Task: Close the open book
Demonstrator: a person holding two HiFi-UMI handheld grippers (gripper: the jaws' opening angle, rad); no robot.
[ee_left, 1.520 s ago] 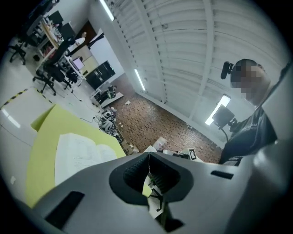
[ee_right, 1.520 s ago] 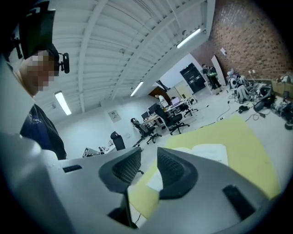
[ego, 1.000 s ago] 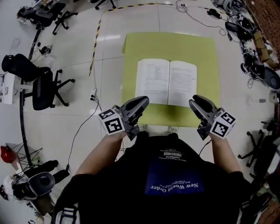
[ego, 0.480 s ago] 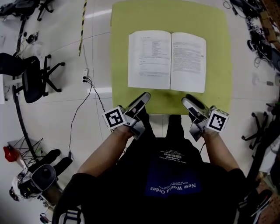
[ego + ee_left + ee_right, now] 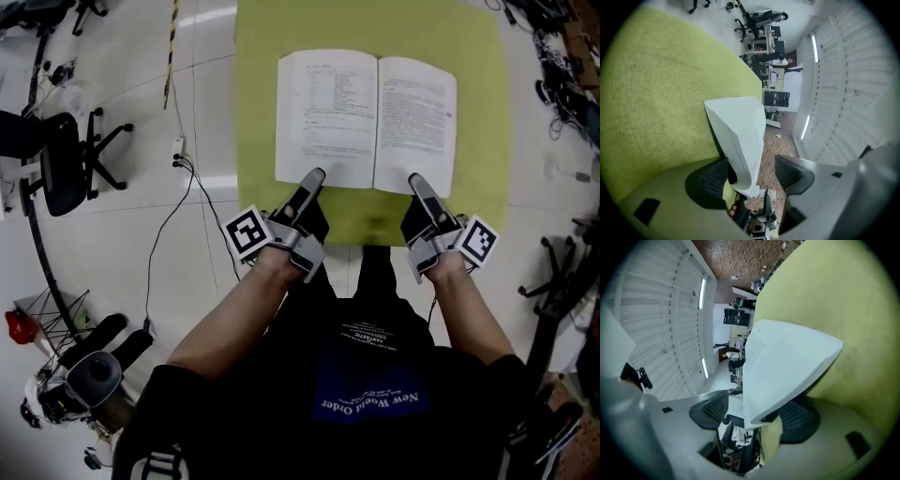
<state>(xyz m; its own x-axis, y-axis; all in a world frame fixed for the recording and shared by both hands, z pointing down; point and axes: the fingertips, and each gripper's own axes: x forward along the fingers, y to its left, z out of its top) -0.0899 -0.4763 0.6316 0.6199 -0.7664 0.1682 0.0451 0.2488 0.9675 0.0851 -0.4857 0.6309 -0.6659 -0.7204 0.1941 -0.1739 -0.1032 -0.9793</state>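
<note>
The open white paperback book (image 5: 366, 117) lies flat on the yellow-green cloth table (image 5: 487, 112), where the left gripper (image 5: 312, 178) and right gripper (image 5: 416, 182), jaws just opened wide, straddle its near edge, apparently to grasp it for closing.

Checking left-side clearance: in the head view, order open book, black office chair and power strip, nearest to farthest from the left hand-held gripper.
The left hand-held gripper has just been opening its jaws.
1. Open book: near edge between them.
2. Power strip: floor, left.
3. Black office chair: far left.
</note>
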